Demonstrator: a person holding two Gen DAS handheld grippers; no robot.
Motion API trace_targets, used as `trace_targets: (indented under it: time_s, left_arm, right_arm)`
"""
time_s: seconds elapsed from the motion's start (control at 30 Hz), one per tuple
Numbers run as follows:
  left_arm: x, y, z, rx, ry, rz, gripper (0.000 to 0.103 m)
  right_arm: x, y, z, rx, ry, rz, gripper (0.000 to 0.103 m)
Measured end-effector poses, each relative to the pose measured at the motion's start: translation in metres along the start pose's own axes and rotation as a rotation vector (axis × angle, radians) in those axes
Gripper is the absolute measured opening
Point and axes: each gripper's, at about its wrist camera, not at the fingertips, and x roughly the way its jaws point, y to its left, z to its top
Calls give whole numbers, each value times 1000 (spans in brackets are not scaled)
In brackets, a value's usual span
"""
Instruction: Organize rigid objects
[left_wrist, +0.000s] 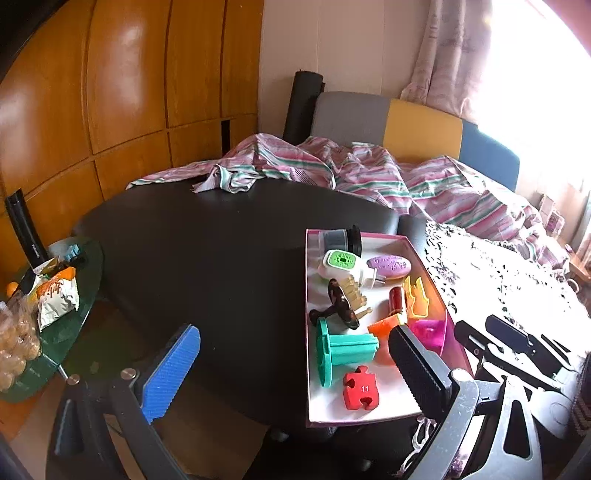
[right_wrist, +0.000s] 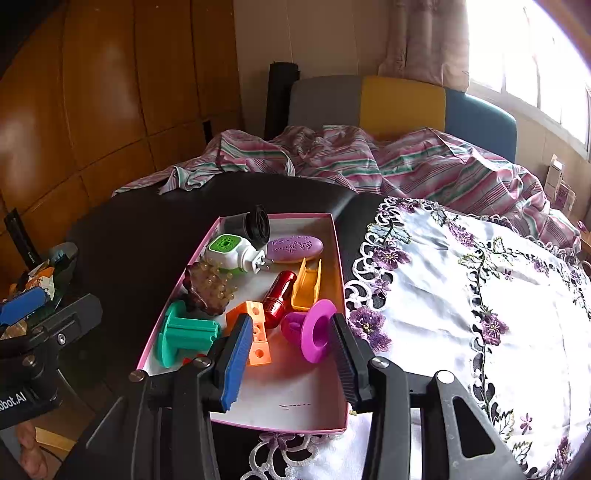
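**Both tongs empty over a full tray**

A dark table (left_wrist: 221, 251) stands in a room with wooden panels (left_wrist: 122, 81) at 10 o'clock, a striped sheet (left_wrist: 332, 170) heaped along the far edge at 12, and a curtain (left_wrist: 447, 55) with a bright window at 1. An embroidered cloth (right_wrist: 480, 295) covers the table's right side at 3.

The pink-rimmed tray (right_wrist: 334, 236) lies between bare table and cloth, its long axis running from near to far. In the right wrist view it holds a green spool (right_wrist: 184, 334) on its side at 9, flange to the left; a red tube (right_wrist: 279, 299) with its long axis pointing toward 1; a yellow piece (right_wrist: 306, 284) beside it, nearly parallel; and a magenta funnel (right_wrist: 314, 330) on its side, with its flared mouth toward the camera. A purple oval (right_wrist: 293, 248) lies crosswise at the far end.

The left gripper (left_wrist: 295, 365) is spread wide, empty. The right gripper (right_wrist: 291, 354) stands partly apart above the tray's near end, its pads pinching nothing.
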Motion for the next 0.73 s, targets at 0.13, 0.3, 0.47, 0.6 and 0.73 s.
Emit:
trace_targets:
  time_s: [0.13,0.3,0.47,0.6,0.73]
  left_arm:
    - [-1,0,0,-4,-2,3,103]
    - [-1,-1,0,-1,-1,7,103]
    - [-2,0,-1,-6,-12,19,103]
    - [-2,1,-1,-9,-13,22,102]
    - [-1,2,-1,-7,-8,17,102]
  right_arm:
    - [-1,1,1,0,-3,1,43]
    - [-1,2,2,-3,-2,-2,43]
    - [-1,3,1,-8,-2,1,43]
    - [-1,4,0,-9,-3,5,43]
    - [-3,1,1,0,-16,7,43]
